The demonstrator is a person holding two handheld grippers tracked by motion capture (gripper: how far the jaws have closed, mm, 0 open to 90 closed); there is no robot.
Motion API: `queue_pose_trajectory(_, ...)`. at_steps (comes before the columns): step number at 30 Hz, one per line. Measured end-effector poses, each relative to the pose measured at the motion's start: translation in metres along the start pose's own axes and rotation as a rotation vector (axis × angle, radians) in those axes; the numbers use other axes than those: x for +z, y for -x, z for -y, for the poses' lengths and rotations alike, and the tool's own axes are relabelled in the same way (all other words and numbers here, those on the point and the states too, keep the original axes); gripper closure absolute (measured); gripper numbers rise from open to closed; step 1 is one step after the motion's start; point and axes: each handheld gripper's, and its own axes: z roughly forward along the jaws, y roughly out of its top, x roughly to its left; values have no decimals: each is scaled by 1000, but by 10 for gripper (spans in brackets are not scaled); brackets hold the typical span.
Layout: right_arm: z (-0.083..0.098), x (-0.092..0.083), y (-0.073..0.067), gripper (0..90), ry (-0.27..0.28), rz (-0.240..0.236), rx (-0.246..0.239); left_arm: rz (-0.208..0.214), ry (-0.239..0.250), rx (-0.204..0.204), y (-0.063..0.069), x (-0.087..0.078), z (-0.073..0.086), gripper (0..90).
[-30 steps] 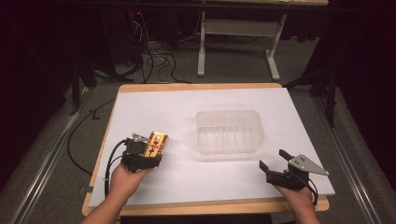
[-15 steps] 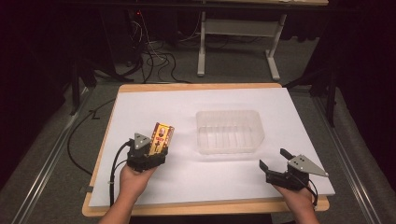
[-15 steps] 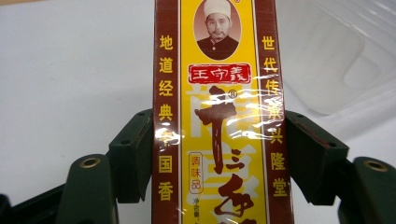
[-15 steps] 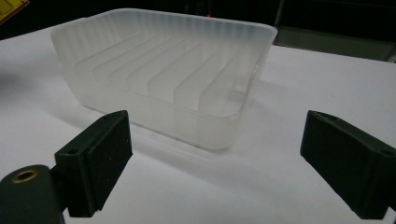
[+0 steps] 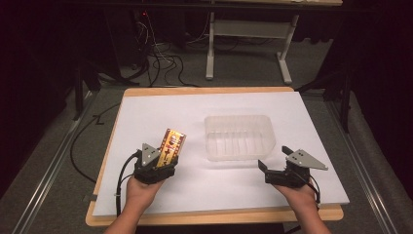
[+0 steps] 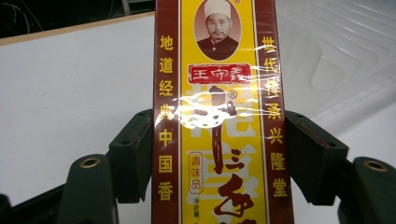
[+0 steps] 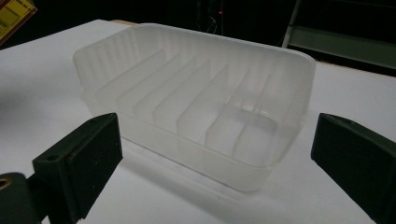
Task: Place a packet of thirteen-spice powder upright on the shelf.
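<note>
My left claw (image 5: 163, 158) is closed tight on a tall yellow and red box (image 5: 171, 144). In the left gripper view the two black jaws press on both long sides of the box (image 6: 219, 116), one on each side. The box has yellow writing and shiny wrap on it. In the high view it sits left of the middle of the frame and leans toward the upper right. I cannot tell if its bottom touches the table (image 5: 160, 112) or is just above it.

My right claw (image 5: 272, 170) is wide open and holds nothing. It sits at the lower right of the high view. In the right gripper view its jaws stand far apart at the bottom corners.

Between my claws, a bit higher in the frame, is a clear plastic tray (image 5: 239, 136). It has thin walls inside that make slots (image 7: 196, 105). All the slots look empty.

No one has told me the job. I think I am carrying the box to the tray. Next I would need to move it right, line it up with a slot, and lower it in gently. My right claw may need to hold the tray, as it looks light and may slide.
</note>
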Motion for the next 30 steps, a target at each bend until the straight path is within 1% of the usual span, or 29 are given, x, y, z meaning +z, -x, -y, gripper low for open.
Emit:
queue_pose_trajectory(2,-3,6,-5,23,-11,2,-7,4,-2,-5,1,1,1,326)
queue_pose_trajectory(4,-6,11,-9,28,-14,-13,-2,6,6,7,4,1,1,326)
queue_pose_trajectory(5,-7,14,-11,29,-15,-23,-3,8,17,19,7,0,1,326)
queue_pose_trajectory(6,-9,16,-13,32,-17,-23,-15,9,25,27,8,0,1,326)
queue_pose_trajectory(7,-10,18,-14,35,-17,-25,-11,10,33,38,10,-1,1,326)
queue_pose_trajectory(9,-11,20,-16,35,-6,-39,-2,9,51,40,14,-2,1,326)
queue_pose_trajectory(12,-11,22,-18,32,-1,-57,-13,13,76,48,21,-5,1,326)
queue_pose_trajectory(13,-11,22,-19,34,-2,-58,-14,13,81,59,25,-6,1,326)
queue_pose_trajectory(18,-13,18,-23,34,13,-97,0,29,98,101,43,-7,1,326)
queue_pose_trajectory(21,-14,14,-28,28,27,-129,17,48,108,104,52,-7,1,326)
queue_pose_trajectory(23,-16,12,-32,19,37,-149,8,59,115,111,59,-6,0,326)
queue_pose_trajectory(28,-20,5,-39,20,63,-166,-3,92,113,127,74,0,0,326)
queue_pose_trajectory(30,-21,4,-41,20,65,-174,-8,106,114,138,81,3,0,326)
